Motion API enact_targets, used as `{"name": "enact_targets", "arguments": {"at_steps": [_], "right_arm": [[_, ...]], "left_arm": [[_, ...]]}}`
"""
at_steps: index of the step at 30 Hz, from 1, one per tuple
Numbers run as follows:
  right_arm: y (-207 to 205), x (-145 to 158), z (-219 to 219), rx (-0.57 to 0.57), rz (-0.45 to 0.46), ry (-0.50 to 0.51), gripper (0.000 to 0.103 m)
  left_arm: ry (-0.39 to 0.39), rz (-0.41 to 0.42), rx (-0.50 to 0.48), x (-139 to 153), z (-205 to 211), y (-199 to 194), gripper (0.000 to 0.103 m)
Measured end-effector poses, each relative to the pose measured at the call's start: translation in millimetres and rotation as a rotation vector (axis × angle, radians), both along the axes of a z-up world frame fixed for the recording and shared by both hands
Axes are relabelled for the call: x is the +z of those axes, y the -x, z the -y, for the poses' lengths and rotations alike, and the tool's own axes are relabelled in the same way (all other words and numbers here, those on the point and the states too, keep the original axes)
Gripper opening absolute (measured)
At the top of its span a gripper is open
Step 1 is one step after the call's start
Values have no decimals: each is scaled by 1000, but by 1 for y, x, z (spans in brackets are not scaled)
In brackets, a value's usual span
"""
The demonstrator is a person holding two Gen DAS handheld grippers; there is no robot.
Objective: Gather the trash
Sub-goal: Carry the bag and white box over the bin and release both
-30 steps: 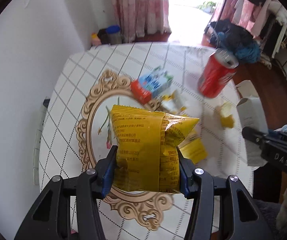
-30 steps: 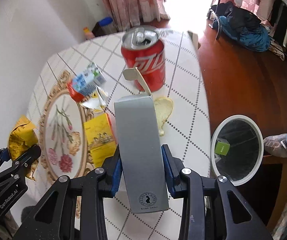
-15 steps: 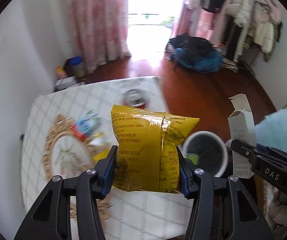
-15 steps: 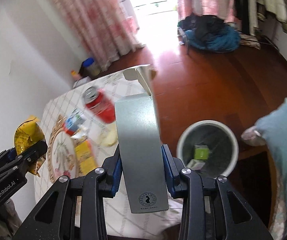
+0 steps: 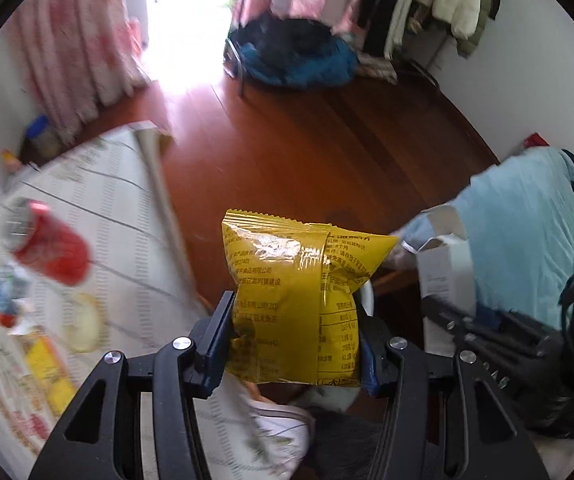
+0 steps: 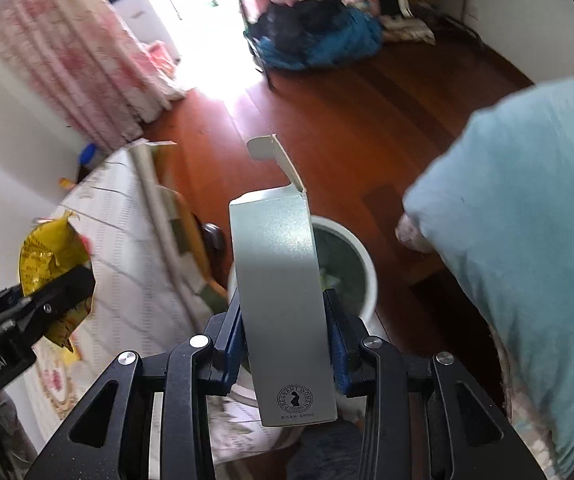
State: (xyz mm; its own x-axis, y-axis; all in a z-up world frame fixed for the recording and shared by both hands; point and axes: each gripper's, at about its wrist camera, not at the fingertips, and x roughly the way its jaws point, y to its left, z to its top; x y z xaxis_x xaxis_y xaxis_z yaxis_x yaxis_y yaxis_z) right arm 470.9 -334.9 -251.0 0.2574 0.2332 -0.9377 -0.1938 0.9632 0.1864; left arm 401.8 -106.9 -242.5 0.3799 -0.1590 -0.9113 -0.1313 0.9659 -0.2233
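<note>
Red-brown wood floor [image 6: 367,128] across mid frame, checked tablecloth [image 5: 99,216] at left, pink curtains [image 6: 67,56] upper left. Left gripper [image 5: 295,340]: clamped on yellow snack bag [image 5: 291,300], bottom centre. Right gripper [image 6: 285,332]: clamped on grey carton [image 6: 279,280] with open top flap, upright at centre. White bin [image 6: 363,276] just behind carton. Red can [image 5: 51,252] blurred on cloth, left side.

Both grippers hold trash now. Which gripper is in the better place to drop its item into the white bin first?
Probably the right. In its view, the right gripper holds the grey carton directly before the white bin. The left gripper, gripping the yellow snack bag, shows only a sliver of rim.
</note>
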Motion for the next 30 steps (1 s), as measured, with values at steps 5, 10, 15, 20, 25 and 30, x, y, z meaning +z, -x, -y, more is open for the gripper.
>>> {"name": "enact_targets", "arguments": {"at_steps": [5, 10, 15, 20, 25, 30], "right_arm": [[-17, -56, 11, -32, -79, 24, 38], [-31, -103, 11, -52, -141, 34, 38], [-47, -133, 8, -66, -166, 40, 38], [-60, -150, 3, -74, -179, 51, 39], [-61, -150, 4, -89, -176, 55, 93], [-52, -135, 4, -82, -149, 78, 97]], "left_arm": [[87, -112, -30, -50, 10, -38, 49], [129, -193, -48, -83, 14, -62, 49], [166, -261, -45, -105, 14, -78, 53], [167, -250, -17, -104, 9, -85, 98], [82, -231, 31, -90, -3, -71, 98], [-40, -191, 57, -76, -8, -57, 98]]}}
